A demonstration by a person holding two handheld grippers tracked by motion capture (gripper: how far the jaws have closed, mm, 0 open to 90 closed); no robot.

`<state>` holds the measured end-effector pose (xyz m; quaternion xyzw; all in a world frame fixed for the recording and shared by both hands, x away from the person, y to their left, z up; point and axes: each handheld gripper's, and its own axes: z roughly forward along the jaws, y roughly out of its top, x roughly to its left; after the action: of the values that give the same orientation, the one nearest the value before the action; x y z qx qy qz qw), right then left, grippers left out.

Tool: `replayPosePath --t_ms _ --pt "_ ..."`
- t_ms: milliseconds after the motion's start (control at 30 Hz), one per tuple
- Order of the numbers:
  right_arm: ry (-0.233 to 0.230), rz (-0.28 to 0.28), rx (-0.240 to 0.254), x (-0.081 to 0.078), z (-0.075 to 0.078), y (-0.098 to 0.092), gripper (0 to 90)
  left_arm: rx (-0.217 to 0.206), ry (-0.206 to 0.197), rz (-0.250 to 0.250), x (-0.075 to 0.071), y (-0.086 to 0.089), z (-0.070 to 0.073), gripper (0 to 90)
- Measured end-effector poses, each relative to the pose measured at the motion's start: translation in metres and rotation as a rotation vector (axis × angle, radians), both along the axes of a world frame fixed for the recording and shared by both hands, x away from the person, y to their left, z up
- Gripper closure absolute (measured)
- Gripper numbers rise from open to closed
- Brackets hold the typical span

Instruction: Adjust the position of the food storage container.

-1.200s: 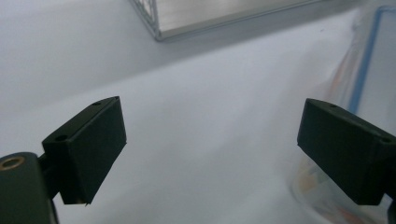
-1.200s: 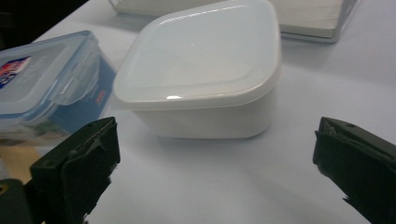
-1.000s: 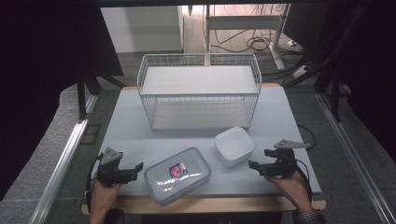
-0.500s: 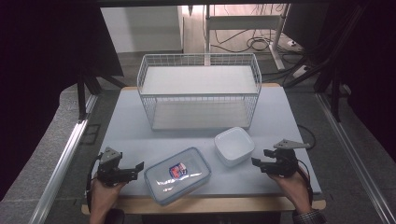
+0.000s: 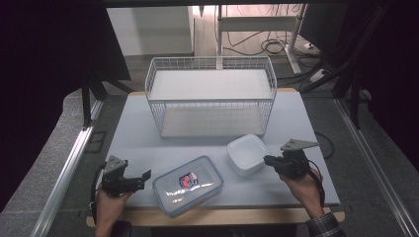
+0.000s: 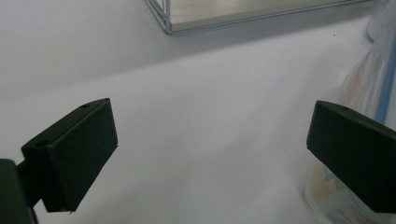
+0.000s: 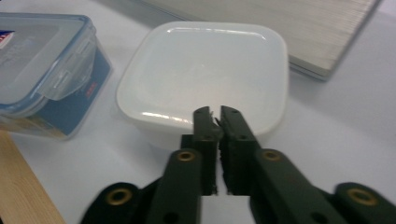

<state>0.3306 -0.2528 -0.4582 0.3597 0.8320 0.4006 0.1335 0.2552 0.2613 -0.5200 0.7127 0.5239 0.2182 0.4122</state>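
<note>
A white square bowl (image 5: pixel 246 154) (image 7: pixel 201 70) sits on the grey table in front of the wire basket (image 5: pixel 210 96). To its left lies a clear lidded container (image 5: pixel 188 185) (image 7: pixel 42 70) with a blue rim and a label. My right gripper (image 5: pixel 267 159) (image 7: pixel 215 112) has just been closing and is now shut, its tips at the bowl's near rim with nothing seen pinched between them. My left gripper (image 5: pixel 146 175) (image 6: pixel 210 154) is open over bare table, just left of the container (image 6: pixel 373 84).
The basket's pale wooden base (image 7: pixel 280 28) and a wire corner (image 6: pixel 161 14) lie just beyond the bowl. The table's wooden front edge (image 5: pixel 212 215) runs close to the container. Cables and dark frames stand beyond the table.
The right gripper's jaws went from wide open to shut, and that hand rose a little toward the bowl's edge. The left gripper, bowl and container stayed put.
</note>
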Motion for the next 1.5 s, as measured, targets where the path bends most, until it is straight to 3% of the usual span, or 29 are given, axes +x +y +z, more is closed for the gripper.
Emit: replayPosePath --t_ms 267,400,633,800,933,1100,1200,1500 --pt "0.02 0.039 0.037 0.022 0.002 0.03 89.6 0.016 0.002 -0.003 0.0 0.0 -0.001 1.5" --pt "0.016 0.049 0.053 0.033 0.003 0.047 89.5 0.048 0.005 -0.001 0.001 -0.002 -0.003 1.5" --pt "0.001 0.075 0.009 0.054 0.004 0.078 89.5 0.046 0.0 -0.004 0.002 -0.001 -0.003 1.6" --pt "-0.007 0.062 -0.008 0.072 -0.002 0.094 89.5 0.006 -0.018 -0.018 0.001 0.001 -0.003 0.8" --pt "-0.01 0.045 -0.052 0.087 -0.009 0.104 89.5 0.002 -0.022 -0.02 0.002 0.002 -0.003 0.7" --pt "-0.004 0.007 -0.111 0.101 -0.015 0.102 89.6 0.005 -0.028 -0.029 0.002 0.0 -0.003 0.5" --pt "0.002 -0.002 -0.099 0.103 -0.015 0.095 89.7 0.016 -0.02 -0.022 0.003 -0.002 -0.004 0.5" --pt "0.023 -0.043 -0.138 0.092 -0.011 0.068 89.6 0.018 -0.022 -0.028 0.003 -0.002 -0.004 0.6"
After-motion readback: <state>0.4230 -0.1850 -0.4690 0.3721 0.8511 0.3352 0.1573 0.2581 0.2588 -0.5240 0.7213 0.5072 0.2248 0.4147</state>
